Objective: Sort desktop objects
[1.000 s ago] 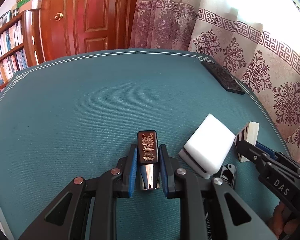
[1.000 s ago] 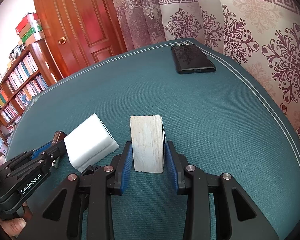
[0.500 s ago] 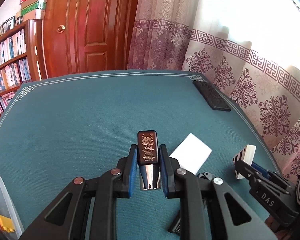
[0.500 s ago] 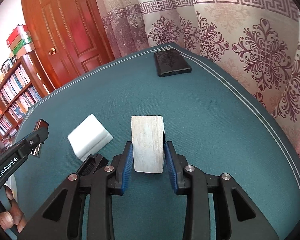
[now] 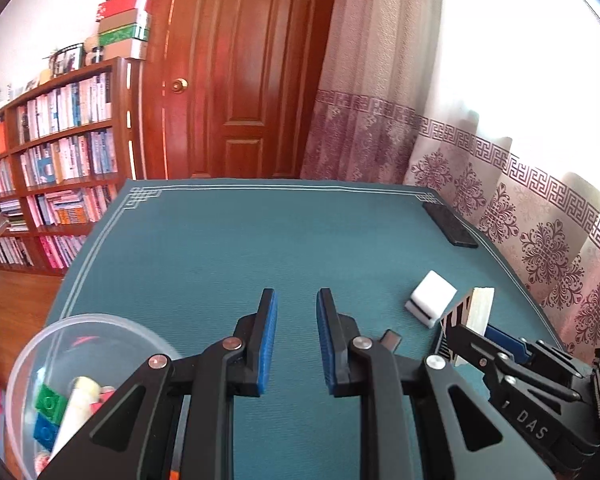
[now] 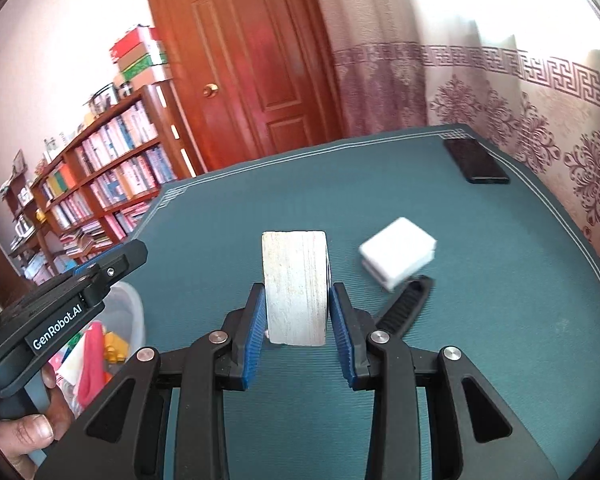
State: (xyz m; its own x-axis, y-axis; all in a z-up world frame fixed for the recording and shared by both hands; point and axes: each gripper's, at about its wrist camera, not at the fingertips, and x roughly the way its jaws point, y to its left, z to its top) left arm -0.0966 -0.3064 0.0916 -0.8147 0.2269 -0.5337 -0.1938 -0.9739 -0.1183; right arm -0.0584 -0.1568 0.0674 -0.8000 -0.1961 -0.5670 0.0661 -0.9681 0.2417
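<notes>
The right gripper has its jaws clamped on an upright deck of cards above the green worktop; the left gripper hangs with jaws wide and empty, beside a clear tub; a white block lies just right of the deck.

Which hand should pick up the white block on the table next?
Probably the left. The left gripper is open and empty, while the right gripper is shut on the pale stack, so it cannot take the white block.
</notes>
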